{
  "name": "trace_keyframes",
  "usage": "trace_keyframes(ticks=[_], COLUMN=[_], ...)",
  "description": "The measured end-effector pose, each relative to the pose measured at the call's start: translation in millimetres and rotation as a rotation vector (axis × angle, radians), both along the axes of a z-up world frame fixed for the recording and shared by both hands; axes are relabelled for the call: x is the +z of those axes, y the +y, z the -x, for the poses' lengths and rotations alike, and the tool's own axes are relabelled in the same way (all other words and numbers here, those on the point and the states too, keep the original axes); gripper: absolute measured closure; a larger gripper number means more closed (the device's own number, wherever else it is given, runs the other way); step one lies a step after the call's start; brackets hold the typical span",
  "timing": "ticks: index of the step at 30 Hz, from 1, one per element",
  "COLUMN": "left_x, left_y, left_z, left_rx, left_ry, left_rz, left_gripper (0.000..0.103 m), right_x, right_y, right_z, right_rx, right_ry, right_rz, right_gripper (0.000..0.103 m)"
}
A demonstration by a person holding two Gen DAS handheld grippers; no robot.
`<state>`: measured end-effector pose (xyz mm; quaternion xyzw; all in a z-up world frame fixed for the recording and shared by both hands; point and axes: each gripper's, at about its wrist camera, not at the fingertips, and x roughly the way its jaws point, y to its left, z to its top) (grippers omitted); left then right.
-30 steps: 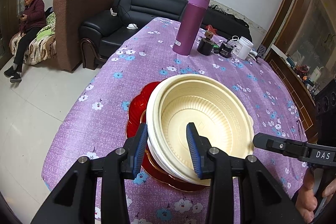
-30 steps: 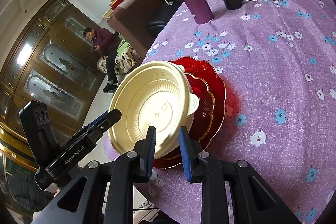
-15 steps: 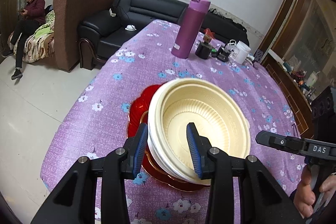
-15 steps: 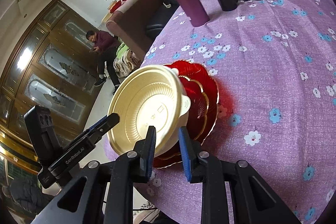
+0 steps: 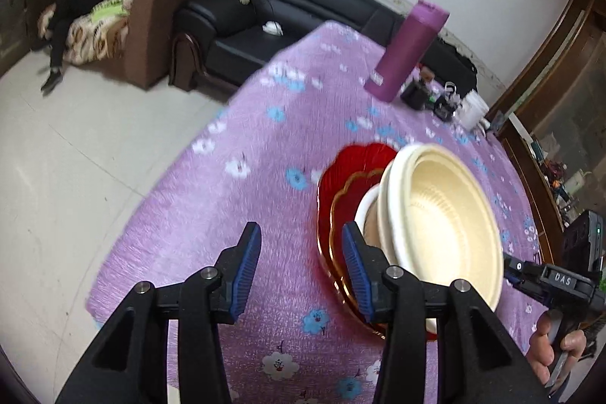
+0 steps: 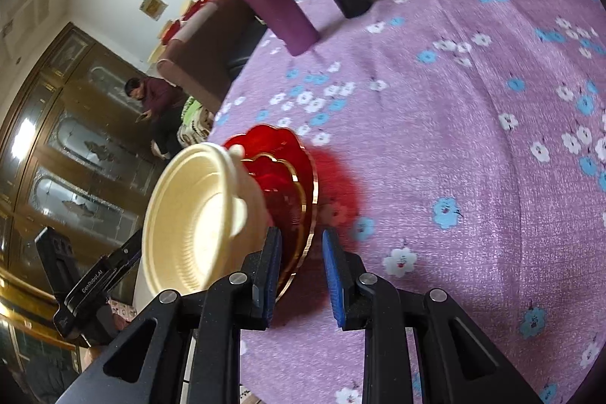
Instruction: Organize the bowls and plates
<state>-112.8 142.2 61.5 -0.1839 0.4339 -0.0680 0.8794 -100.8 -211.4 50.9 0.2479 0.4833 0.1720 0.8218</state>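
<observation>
Left tongs [image 5: 299, 271] were spreading with nothing between them, beside the red plates [image 5: 341, 192]; right tongs [image 6: 301, 271] stood narrowly apart, the plates' rim between the pads, contact unclear. Cream bowls [image 5: 443, 214] sat tilted on those plates near the worktop [image 5: 235, 199] edge; a nudge could likely slide them off.
</observation>
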Motion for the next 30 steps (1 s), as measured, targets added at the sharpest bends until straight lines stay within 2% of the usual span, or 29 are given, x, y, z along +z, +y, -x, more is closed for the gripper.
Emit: trace_keyframes(ticks=[4,13,19,25,29,30], left_x=[-13.8,-22.3,-27.0,-29.9,-27.8,-27.3], left_y=[-8.0,-12.2,-16.7,-20.0,-27.2,-31.3], left_z=[-5.6,-11.6,-16.6,-17.1,-15.1,-15.0], left_rx=[-0.025,-0.038,-0.046,-0.045,-0.078,-0.093], left_ry=[0.027,0.028,0.011,-0.031,-0.052,-0.052], left_rz=[-0.010,-0.035,-0.038,-0.046,-0.037,-0.034], left_gripper=[0.060,0.064,0.073,0.076,0.089,0.089], right_x=[-9.0,-22.7,-29.3,-29.7,-29.4,-29.2], right_y=[0.7,9.5,19.6,27.0,27.1,27.4], right_z=[-5.5,-16.6,-20.7,-20.5,-18.8,-18.4], right_rx=[0.000,0.012,0.023,0.030,0.026,0.026], right_ry=[0.017,0.039,0.035,0.003,-0.007,-0.009], right_rz=[0.009,0.023,0.042,0.041,0.043,0.043], right_gripper=[0.078,0.078,0.079,0.090,0.090,0.090])
